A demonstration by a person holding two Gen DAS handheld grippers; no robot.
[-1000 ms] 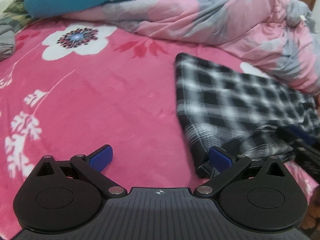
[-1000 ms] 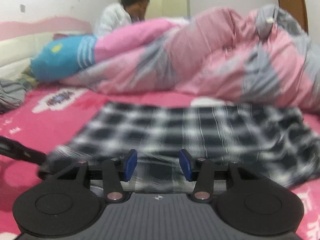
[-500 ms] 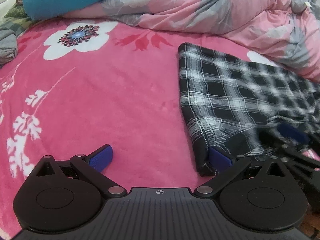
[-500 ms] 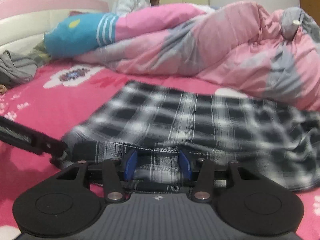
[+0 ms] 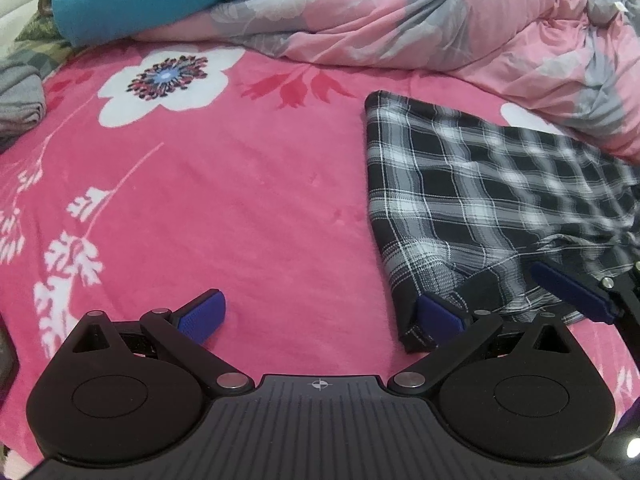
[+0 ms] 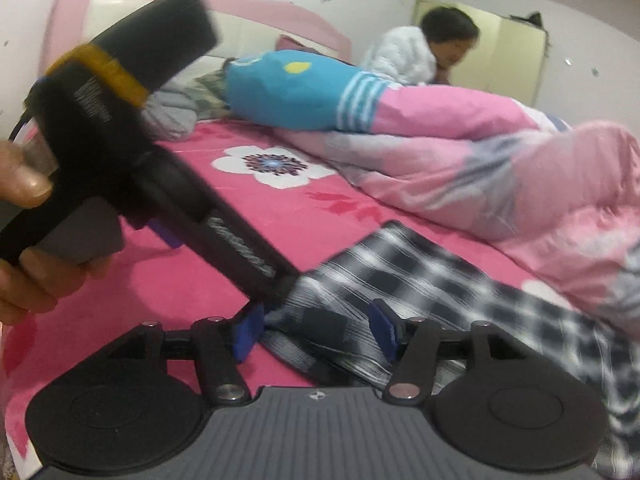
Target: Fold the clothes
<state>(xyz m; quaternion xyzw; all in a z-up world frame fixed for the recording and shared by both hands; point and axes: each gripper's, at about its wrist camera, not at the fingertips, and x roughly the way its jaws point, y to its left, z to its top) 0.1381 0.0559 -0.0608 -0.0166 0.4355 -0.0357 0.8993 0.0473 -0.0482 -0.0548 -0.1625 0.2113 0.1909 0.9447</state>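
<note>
Left wrist view: left tongs [image 5: 320, 316] stand wide, nothing clamped; the right-hand pad [image 5: 438, 316] touches the near corner of the plaid garment [image 5: 472, 200], the other pad lies on the bare pink bed [image 5: 240, 200]. The garment lies flat on the bed, just in front of the crumpled quilt [image 5: 440, 20].

Right wrist view: right tongs [image 6: 316, 330], jaws just opened further, straddle the garment's near edge without pinching it. A hand [image 6: 28, 268] holds the left tool beside the garment.
</note>
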